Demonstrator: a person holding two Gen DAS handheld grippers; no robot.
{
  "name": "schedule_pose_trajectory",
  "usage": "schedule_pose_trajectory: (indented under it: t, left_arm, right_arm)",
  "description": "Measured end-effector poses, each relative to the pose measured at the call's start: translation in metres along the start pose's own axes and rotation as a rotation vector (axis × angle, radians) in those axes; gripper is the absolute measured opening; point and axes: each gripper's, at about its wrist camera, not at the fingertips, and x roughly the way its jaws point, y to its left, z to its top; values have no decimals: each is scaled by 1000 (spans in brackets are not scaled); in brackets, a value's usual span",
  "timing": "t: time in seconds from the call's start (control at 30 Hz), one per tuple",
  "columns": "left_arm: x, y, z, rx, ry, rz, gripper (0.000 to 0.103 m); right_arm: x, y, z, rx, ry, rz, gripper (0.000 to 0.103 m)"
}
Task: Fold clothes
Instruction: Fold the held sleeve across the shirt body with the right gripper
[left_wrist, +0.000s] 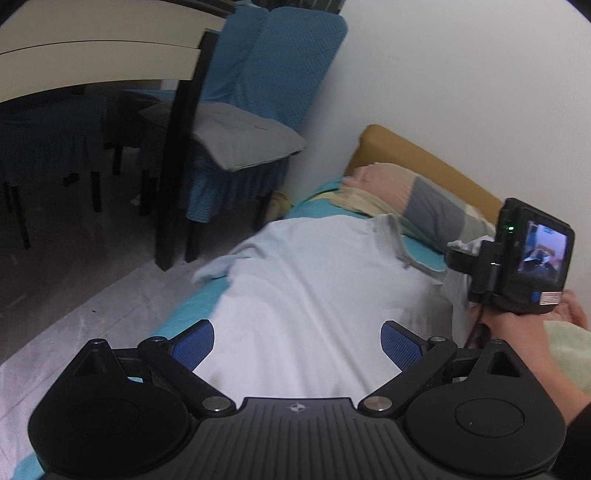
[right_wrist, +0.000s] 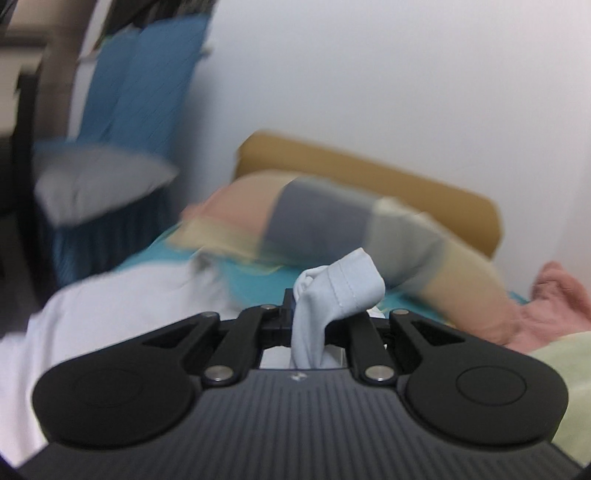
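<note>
A pale blue-white T-shirt (left_wrist: 306, 291) lies spread on the teal bed sheet (left_wrist: 173, 325), collar toward the pillow. My left gripper (left_wrist: 297, 345) is open and empty, just above the shirt's lower part. My right gripper (right_wrist: 325, 314) is shut on a bunched sleeve of the same shirt (right_wrist: 340, 291) and holds it up off the bed. The right gripper also shows in the left wrist view (left_wrist: 517, 266), at the shirt's right side. The right wrist view is blurred.
A patchwork pillow (left_wrist: 417, 199) and a tan headboard (left_wrist: 424, 155) lie beyond the shirt. A pink cloth (right_wrist: 554, 295) and a pale green cloth (right_wrist: 565, 373) lie at the right. Blue-covered chairs (left_wrist: 258, 110) and a dark table leg (left_wrist: 177, 155) stand left of the bed.
</note>
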Motion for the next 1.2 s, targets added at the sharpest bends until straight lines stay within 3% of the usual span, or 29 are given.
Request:
schedule_pose_trajectory:
  t: [0.07, 0.1, 0.13, 0.2, 0.37, 0.5, 0.7, 0.87, 0.97, 1.07, 1.2]
  left_arm:
    - [11, 4, -2, -10, 33, -14, 98]
    - [17, 6, -3, -15, 49, -16, 98]
    - [22, 6, -4, -19, 62, -18, 98]
    - [29, 7, -6, -19, 80, -27, 98]
    - [30, 0, -13, 2, 105, -59, 98]
    - [25, -10, -19, 38, 111, -83, 98]
    - [-2, -38, -40, 117, 144, -158, 98]
    - [-32, -63, -66, 154, 237, -261, 97]
    - [-44, -83, -87, 213, 297, -289, 94]
    - [-52, -98, -111, 250, 379, -334, 85]
    - [-57, -114, -142, 258, 492, -433, 70]
  right_arm:
    - [13, 17, -7, 3, 35, 29, 20]
    - [17, 20, -10, 11, 52, 47, 39]
    - [19, 21, -14, 26, 67, 81, 69]
    - [24, 21, -23, 69, 88, 156, 98]
    - [7, 1, -25, 187, 104, 271, 98]
    - [-55, -29, -28, 239, 79, 298, 98]
    - [-183, -74, -56, 298, 79, 256, 98]
    - [-279, -114, -97, 421, 119, 185, 98]
    - [-317, -142, -114, 548, 93, 163, 99]
    - [-332, -164, -126, 664, 83, 181, 99]
    - [-328, -183, -131, 707, 81, 181, 99]
